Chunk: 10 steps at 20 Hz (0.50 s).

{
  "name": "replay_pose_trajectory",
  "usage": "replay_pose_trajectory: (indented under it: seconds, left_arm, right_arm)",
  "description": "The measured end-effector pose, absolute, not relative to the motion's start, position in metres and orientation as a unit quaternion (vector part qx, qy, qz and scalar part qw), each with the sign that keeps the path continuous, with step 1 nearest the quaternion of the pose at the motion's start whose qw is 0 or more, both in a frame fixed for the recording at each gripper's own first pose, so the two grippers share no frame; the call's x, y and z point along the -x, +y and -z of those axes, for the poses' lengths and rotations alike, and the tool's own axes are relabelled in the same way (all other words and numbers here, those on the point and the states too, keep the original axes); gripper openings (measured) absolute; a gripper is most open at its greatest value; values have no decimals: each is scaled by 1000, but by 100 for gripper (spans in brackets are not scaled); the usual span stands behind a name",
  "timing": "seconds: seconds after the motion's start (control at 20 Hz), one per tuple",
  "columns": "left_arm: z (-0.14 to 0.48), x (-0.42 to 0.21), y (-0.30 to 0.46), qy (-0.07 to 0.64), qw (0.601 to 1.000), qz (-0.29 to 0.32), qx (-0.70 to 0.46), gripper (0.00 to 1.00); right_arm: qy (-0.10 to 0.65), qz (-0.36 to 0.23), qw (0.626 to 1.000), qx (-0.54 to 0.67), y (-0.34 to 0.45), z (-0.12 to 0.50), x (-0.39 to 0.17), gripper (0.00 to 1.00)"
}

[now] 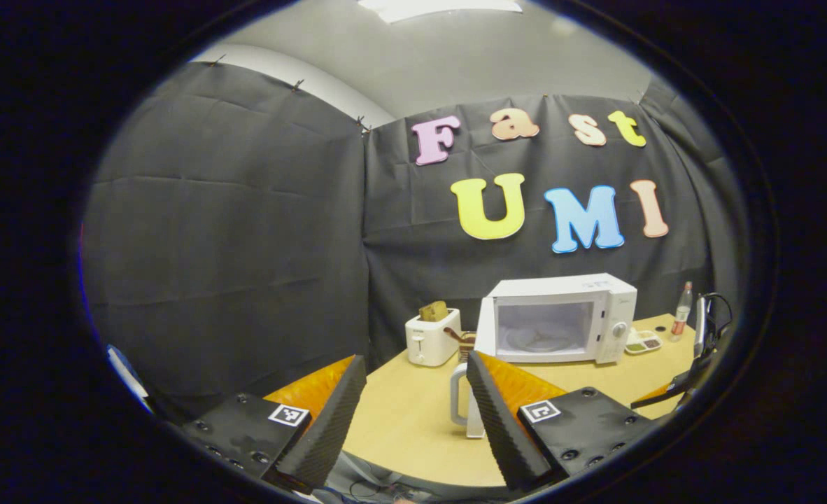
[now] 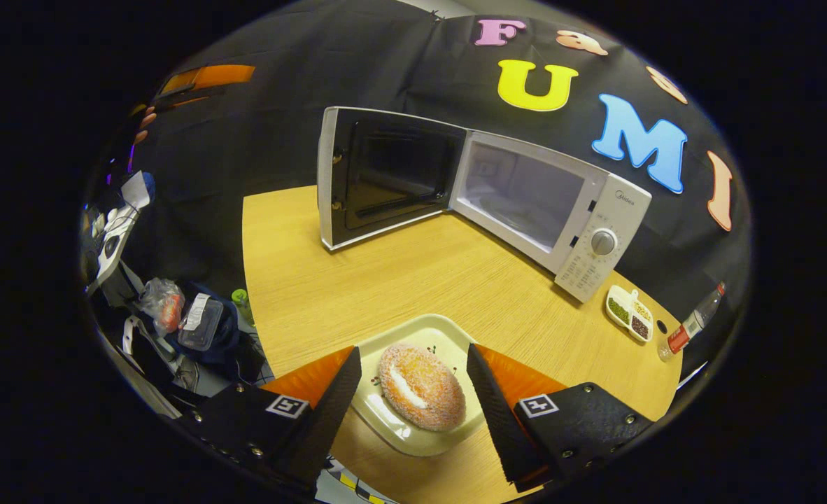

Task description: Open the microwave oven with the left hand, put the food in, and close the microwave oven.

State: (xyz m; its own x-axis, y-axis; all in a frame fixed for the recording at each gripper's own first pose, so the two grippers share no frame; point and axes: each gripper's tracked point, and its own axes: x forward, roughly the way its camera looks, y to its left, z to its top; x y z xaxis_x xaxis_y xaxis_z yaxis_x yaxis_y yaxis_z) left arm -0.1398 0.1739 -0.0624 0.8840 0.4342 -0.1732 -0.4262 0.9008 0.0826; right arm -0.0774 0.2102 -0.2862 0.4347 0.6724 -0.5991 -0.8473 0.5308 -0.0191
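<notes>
The white microwave stands at the back of the wooden table, its door swung wide open to the left and the cavity bare. A sugared oval bun lies on a pale square tray at the table's near edge. My right gripper is open just over it, one finger at each side of the tray. My left gripper is open and holds nothing, well back from the microwave. In the right gripper view it is up at the left, in a hand.
A white toaster with bread stands left of the microwave, a white jug in front of it. A small divided dish and a bottle sit to the microwave's right. Bags and clutter lie beyond the table's left edge.
</notes>
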Motion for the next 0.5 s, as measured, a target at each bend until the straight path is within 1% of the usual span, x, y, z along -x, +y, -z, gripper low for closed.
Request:
replay_pose_trajectory:
  seconds: [0.15, 0.5]
  left_arm:
    - [63, 146, 174, 97, 968, -231, -18, 95]
    - [62, 149, 171, 96, 965, -244, -20, 95]
  right_arm:
    - [284, -466, 818, 182, 209, 304, 83, 93]
    - [285, -460, 814, 212, 207, 323, 61, 94]
